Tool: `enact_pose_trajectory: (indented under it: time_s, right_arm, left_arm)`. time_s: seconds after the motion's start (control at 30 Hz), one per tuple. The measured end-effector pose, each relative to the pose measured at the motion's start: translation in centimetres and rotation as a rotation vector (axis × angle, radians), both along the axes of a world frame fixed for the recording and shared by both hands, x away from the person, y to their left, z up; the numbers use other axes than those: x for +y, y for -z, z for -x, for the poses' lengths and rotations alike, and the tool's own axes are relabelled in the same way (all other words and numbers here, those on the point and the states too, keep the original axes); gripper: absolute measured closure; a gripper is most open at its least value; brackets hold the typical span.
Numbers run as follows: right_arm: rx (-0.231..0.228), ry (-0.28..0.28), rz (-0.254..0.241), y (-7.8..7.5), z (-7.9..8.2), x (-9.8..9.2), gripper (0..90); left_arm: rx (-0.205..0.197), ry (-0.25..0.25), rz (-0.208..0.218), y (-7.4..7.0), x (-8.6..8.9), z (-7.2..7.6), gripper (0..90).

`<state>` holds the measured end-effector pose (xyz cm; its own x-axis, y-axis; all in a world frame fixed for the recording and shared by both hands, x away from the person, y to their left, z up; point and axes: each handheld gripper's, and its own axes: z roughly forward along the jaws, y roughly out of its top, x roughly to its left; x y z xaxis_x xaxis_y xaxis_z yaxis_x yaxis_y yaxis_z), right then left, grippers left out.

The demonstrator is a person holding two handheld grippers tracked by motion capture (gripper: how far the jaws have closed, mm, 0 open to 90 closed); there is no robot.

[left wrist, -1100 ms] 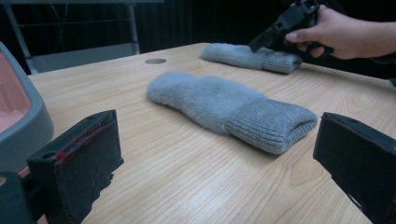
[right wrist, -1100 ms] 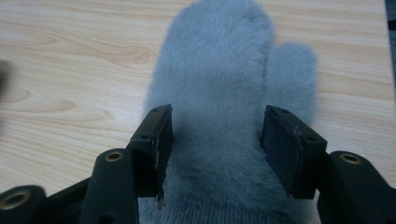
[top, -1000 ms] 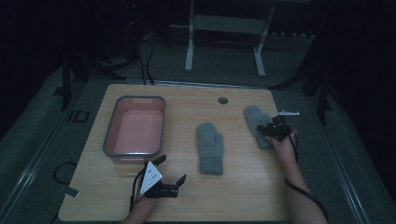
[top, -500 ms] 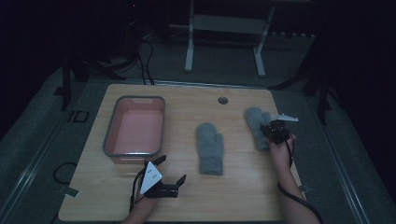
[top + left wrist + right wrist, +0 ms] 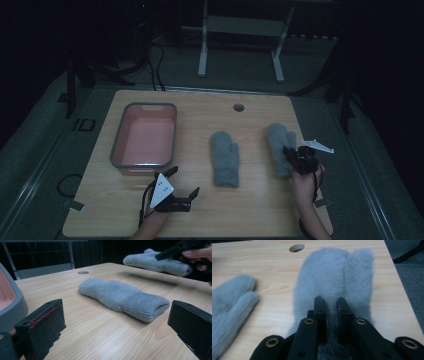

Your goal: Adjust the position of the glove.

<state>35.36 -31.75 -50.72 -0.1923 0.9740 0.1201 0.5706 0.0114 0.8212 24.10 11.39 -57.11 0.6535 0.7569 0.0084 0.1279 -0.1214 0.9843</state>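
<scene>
Two grey mittens are on the wooden table. The middle mitten (image 5: pixel 224 157) (image 5: pixel 120 296) (image 5: pixel 232 302) lies flat with its cuff toward the person. My right gripper (image 5: pixel 294 156) (image 5: pixel 331 303) is shut on the cuff end of the right mitten (image 5: pixel 277 140) (image 5: pixel 332 272). In the left gripper view that right mitten (image 5: pixel 152 261) hangs a little above the wood, casting a shadow. My left gripper (image 5: pixel 182 181) (image 5: pixel 116 322) rests open near the front edge, left of the middle mitten, with nothing between its jaws.
A grey tray with a pink inside (image 5: pixel 172 132) (image 5: pixel 10 302) stands at the left of the table. A round hole (image 5: pixel 238 107) (image 5: pixel 297 247) sits near the far edge. The table's right edge is close to the right mitten. Dark stands are on the floor behind.
My right gripper has drawn back toward the person with the right mitten held in it. The left gripper and the middle mitten have stayed still.
</scene>
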Motion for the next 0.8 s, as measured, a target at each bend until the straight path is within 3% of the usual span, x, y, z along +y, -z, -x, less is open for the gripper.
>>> enact_pose_trajectory:
  time_s: [0.17,0.3,0.57,0.7,0.8]
  right_arm:
    - [0.018,0.022,-0.039,0.6,2.0,0.2,81.7]
    - [0.039,0.039,-0.026,1.4,3.0,0.5,81.6]
    - [0.089,0.071,-0.001,4.1,2.6,0.2,79.5]
    - [0.079,0.068,-0.008,4.1,2.7,0.1,70.1]
    - [0.073,0.066,-0.03,3.7,2.9,-0.2,56.1]
  left_arm:
    - [0.0,-0.001,0.0,0.0,0.0,0.0,1.3]
    - [0.0,-0.002,0.0,0.0,0.0,0.0,1.3]
    - [0.004,-0.003,0.005,0.0,0.0,0.0,1.3]
    - [0.004,-0.002,0.004,0.0,0.0,0.0,1.3]
    - [0.002,-0.002,0.002,0.0,0.0,0.0,1.3]
